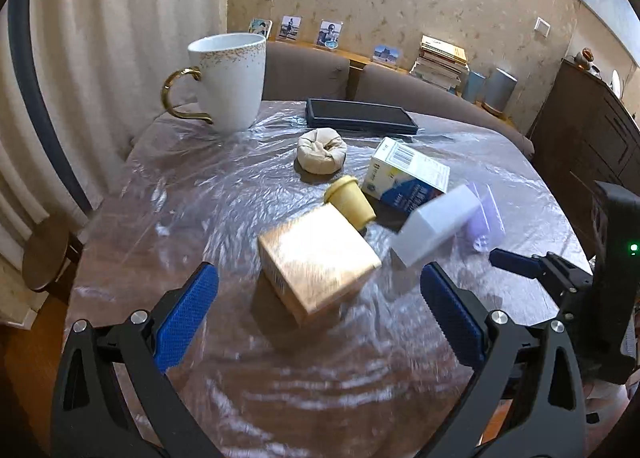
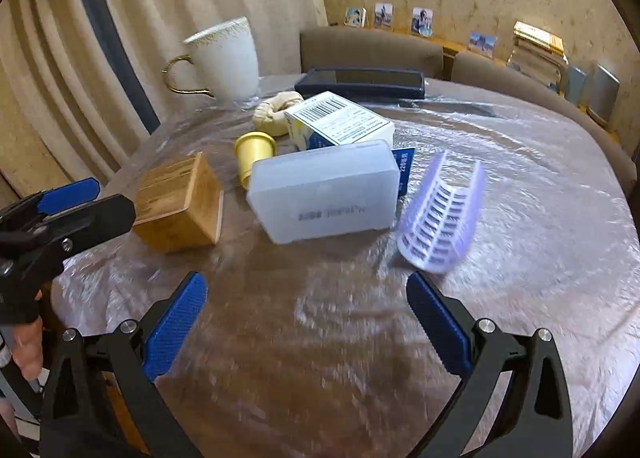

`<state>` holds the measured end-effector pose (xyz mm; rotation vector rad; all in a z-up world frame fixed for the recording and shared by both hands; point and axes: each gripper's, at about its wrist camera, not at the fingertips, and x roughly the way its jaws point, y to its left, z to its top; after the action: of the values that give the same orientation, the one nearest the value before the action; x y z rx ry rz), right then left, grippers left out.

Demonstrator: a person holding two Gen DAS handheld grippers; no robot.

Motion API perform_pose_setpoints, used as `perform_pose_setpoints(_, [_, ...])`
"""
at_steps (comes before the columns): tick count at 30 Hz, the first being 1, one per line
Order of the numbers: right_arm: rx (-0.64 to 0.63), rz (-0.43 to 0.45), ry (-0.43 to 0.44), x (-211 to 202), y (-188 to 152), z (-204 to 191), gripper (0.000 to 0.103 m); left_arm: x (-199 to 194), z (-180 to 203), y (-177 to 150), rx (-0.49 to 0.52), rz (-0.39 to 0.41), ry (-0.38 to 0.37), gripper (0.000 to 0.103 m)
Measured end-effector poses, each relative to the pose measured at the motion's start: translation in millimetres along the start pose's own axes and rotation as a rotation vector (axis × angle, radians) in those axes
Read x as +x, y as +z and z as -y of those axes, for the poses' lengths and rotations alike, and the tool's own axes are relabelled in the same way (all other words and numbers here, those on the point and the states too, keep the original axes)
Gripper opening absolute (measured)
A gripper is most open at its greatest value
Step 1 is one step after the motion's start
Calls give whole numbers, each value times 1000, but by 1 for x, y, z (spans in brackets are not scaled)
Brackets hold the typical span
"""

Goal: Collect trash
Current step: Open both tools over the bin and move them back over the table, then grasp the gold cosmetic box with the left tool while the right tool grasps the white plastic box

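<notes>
A gold-brown cardboard box (image 1: 318, 260) lies just ahead of my open left gripper (image 1: 320, 298); it also shows in the right wrist view (image 2: 180, 204). Behind it lie a small yellow cup (image 1: 350, 200) on its side, a white and blue carton (image 1: 408, 174), a crumpled beige wad (image 1: 322, 150), a frosted white plastic case (image 1: 436, 224) and a lilac ribbed plastic tray (image 2: 442, 218). My right gripper (image 2: 308, 322) is open and empty, short of the plastic case (image 2: 326, 190).
The round table (image 2: 520, 178) wears a clear plastic sheet. A white mug with a gold handle (image 1: 228, 82) and a dark flat case (image 1: 360, 116) stand at the back. Brown chairs (image 1: 304, 72) sit behind the table. A dark cabinet (image 1: 588, 118) stands on the right.
</notes>
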<state>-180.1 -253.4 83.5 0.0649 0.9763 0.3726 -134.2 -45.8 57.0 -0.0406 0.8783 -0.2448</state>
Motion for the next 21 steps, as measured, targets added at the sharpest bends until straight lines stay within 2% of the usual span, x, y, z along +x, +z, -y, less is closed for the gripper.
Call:
perform_pose_setpoints(9, [-24,-15,-15,25,20,-4,99,28,-4,7,21,-35,35,101])
perform_pose_setpoints(13, [-49,6,-103,21,20,4,98,31,-12,8,25,-41,66,101])
perform_pose_setpoints(17, [-8,21,-211,19,19,27,98,31,-17,9,32,-33,95,101])
perform_pose_setpoints(19, [33,31,-190,15,19,36,98,30,-19,9,34,-26,115,101])
perform_pose_setpoints(21, [45,42,-100,8,16,37,98,29,-19,9,34,-24,117,101])
